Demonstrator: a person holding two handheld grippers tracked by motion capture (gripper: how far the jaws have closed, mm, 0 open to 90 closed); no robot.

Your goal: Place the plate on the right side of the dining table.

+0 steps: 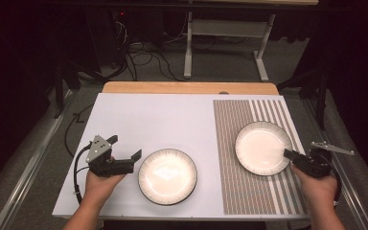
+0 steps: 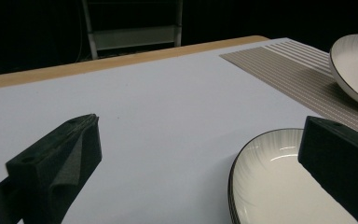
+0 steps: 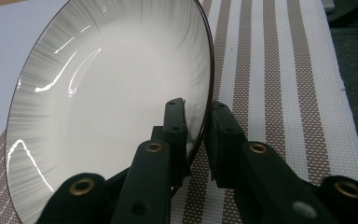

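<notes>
One plate [image 1: 167,176] lies on the white tabletop [image 1: 148,120], just beside my left hand-held gripper [image 1: 124,152], whose jaws stand wide and hold nothing. The other plate [image 1: 262,147] is on the striped mat [image 1: 235,191]; my right hand-held gripper [image 1: 287,153] is closed narrowly on its rim.

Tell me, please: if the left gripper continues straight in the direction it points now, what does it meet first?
Probably the near plate: the open left gripper points toward its left rim, which sits by one jaw in the left gripper view. Height is unclear, so it might pass just over the rim.
</notes>
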